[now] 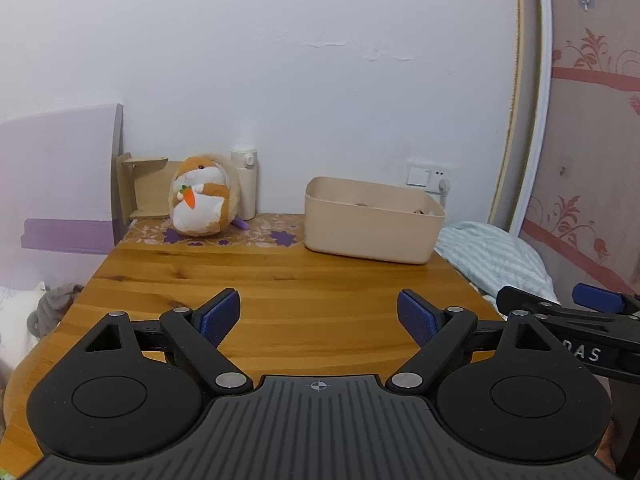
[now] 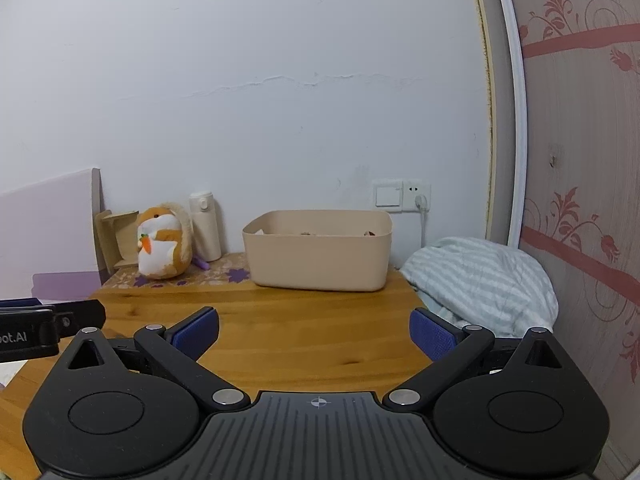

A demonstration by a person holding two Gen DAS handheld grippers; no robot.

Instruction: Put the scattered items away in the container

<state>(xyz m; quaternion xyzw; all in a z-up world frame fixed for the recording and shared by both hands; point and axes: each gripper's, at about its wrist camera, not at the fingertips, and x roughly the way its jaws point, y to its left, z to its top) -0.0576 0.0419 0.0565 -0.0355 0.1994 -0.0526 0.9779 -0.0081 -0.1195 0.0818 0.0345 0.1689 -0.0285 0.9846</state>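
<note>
Where the wooden table meets the white wall, the beige container stands at the far right corner, upright and open-topped. Only small brownish tops of what lies inside show above its rim, too little to tell what they are. Its near wall hides the rest of the contents in both views.

The left gripper hangs over the near part of the table with its blue pads spread wide and nothing between them. The right gripper is likewise wide apart and empty, low over the near right part of the table. Each appears in the other's view only as a black bar cut off by the picture's edge, with part of a printed word that cannot be read whole.

To the left of the container, on a floral mat along the wall, sits a plush hamster with a carrot. A white bottle stands just behind it, partly covered by it. A purple thing pokes out from under the plush, mostly hidden. A small wooden stand is at the plush's left, against a pale lilac board.

The tabletop between the grippers and the container is bare wood. Past the right edge lies striped bedding, below a wall socket with a plug in it. A wood-pattern panel with red floral motifs fills the right side. Grey cloth shows at the left edge, hard to make out.
</note>
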